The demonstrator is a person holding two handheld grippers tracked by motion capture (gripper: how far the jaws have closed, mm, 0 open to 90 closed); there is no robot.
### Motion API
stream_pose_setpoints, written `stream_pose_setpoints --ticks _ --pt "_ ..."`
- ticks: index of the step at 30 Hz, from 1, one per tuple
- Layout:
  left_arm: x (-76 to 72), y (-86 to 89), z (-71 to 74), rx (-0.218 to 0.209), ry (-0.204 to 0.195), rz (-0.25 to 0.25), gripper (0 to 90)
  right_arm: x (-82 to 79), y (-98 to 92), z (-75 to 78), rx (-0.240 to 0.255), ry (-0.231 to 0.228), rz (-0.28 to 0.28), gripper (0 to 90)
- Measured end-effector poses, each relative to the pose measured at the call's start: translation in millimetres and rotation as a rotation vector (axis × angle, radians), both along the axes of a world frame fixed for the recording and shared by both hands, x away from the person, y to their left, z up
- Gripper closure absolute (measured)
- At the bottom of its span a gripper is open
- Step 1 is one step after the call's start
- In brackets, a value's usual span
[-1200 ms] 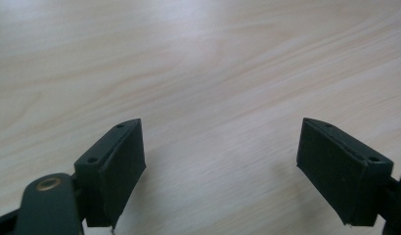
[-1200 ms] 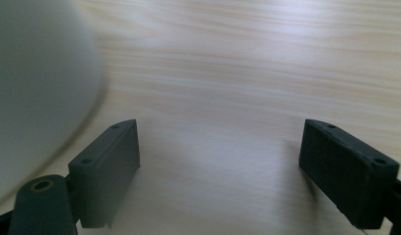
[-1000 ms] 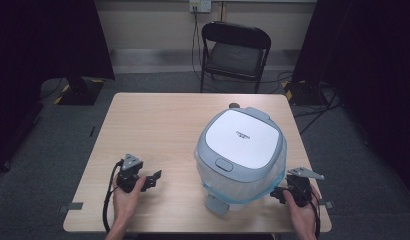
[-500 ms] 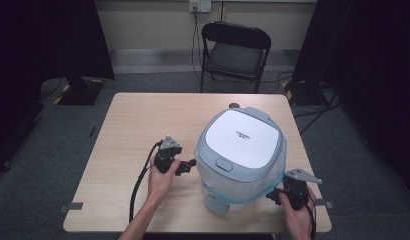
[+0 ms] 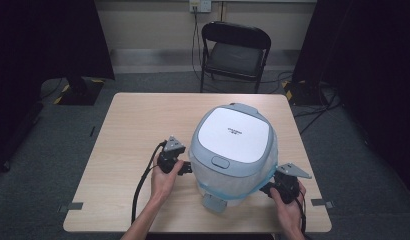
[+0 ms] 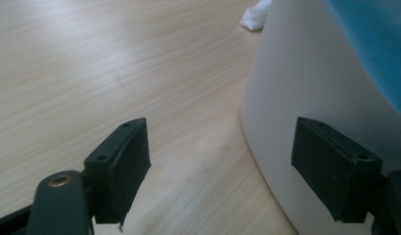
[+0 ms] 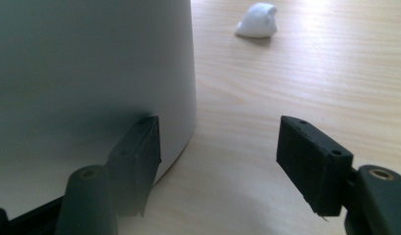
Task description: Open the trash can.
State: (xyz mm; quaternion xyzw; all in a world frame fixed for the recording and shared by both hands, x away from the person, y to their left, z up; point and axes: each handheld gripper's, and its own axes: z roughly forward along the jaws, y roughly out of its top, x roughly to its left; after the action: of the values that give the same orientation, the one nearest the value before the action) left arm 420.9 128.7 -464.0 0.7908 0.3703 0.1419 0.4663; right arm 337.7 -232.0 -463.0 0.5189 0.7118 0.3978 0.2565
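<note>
- High view is showing a big white cooker (image 5: 234, 150) sitting in the lower middle of the frame, on the table (image 5: 138, 130).
- The left gripper (image 5: 185, 168) is waiting just beside the cooker's left side, and its jaws are standing wide with nothing between them.
- The right gripper (image 5: 267, 189) is sitting at the cooker's lower right side. Its jaws have just been closing a bit, but they are still apart and are not pinching anything.
- In the left gripper view, one pad (image 6: 335, 169) is sitting in front of the white wall of the cooker (image 6: 306, 98); I cannot tell if it is touching.
- In the right gripper view, one pad (image 7: 140, 152) is looking like it is right up against the cooker (image 7: 91, 73) wall, while the other is hanging over bare wood.
- I think both hands are getting ready to hold the cooker from two sides, to move or steady it.
- To do this well, I think both grippers should be pressing in at the same low height, slowly and evenly, so the round, smooth body is not slipping or tipping.
- A blue band (image 5: 263, 186) is running round the cooker's lower part.
- A small white lump (image 7: 257, 20) is lying on the table, at the top of the right gripper view.
- The table is pale wood, smooth and flat.
- A black chair (image 5: 234, 52) is standing behind the table at the top middle, on a grey floor (image 5: 353, 150), with dark curtains (image 5: 43, 50) at both sides.
</note>
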Motion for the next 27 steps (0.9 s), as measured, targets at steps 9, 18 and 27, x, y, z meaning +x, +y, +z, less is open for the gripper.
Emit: stream_pose_setpoints --ticks 9,18,27 --pt "1.6 28.2 4.4 -0.051 -0.009 0.032 21.5 25.0 16.7 -2.5 0.031 0.001 0.081 33.2" --pt "-5.7 48.9 2.1 -0.076 -0.019 0.048 25.7 40.1 31.9 -2.5 0.069 0.001 0.1 38.2" --pt "-13.4 74.6 3.7 -0.033 -0.01 0.076 25.6 55.6 60.4 -2.8 0.075 -0.001 0.152 42.2"
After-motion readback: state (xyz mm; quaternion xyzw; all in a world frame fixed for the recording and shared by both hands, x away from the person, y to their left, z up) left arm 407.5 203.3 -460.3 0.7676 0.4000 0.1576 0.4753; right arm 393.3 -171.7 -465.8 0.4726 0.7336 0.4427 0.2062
